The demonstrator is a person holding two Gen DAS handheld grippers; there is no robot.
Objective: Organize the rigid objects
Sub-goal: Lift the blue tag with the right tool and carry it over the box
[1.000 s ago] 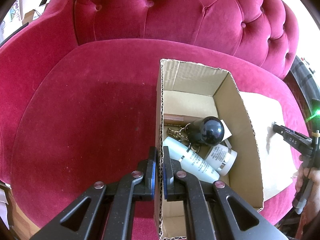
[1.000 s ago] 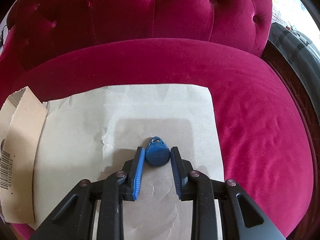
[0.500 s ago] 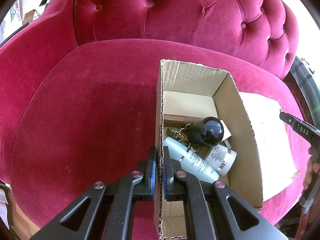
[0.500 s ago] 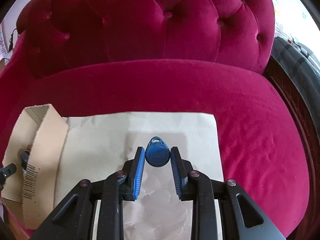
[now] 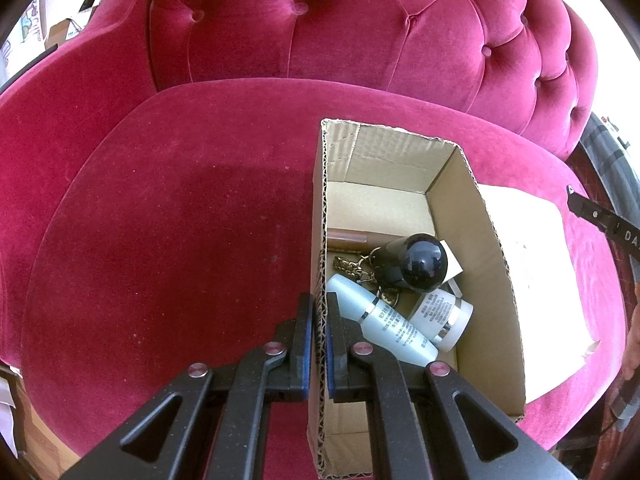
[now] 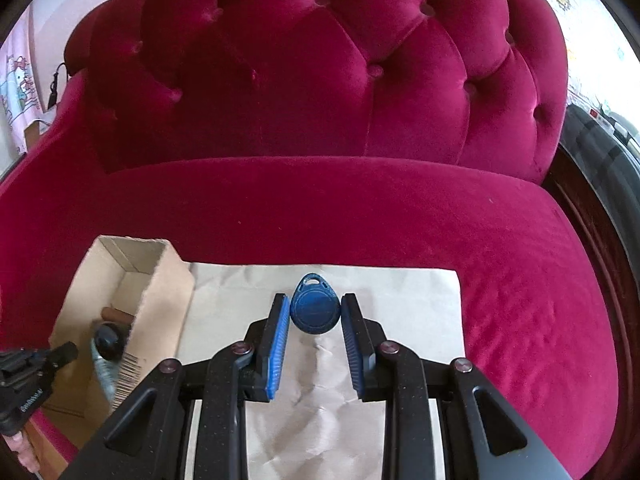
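Between the blue pads of the right claw (image 6: 314, 314), a blue teardrop key fob (image 6: 315, 309) is being pinched by its two sides, its loop end pointing away from the camera. Fob and claw are hanging above a creased sheet of brown paper (image 6: 404, 304) that is lying flat on the red velvet seat (image 6: 520, 280). Just left of the paper, the open cardboard box (image 6: 160, 292) is sitting on the same seat, touching the sheet's edge.

Over at that box, the left claw (image 5: 316, 320) is pressing its pads together on the box's left wall (image 5: 319, 208), one finger outside and one inside. Lying in the box are a black round-capped bottle (image 5: 416, 264), a pale blue tube (image 5: 384, 328), a small white jar (image 5: 440, 316), a brown stick (image 5: 352, 238) and a bunch of metal keyring pieces (image 5: 352, 266). Behind everything, the tufted chair back (image 5: 360, 28) is rising.
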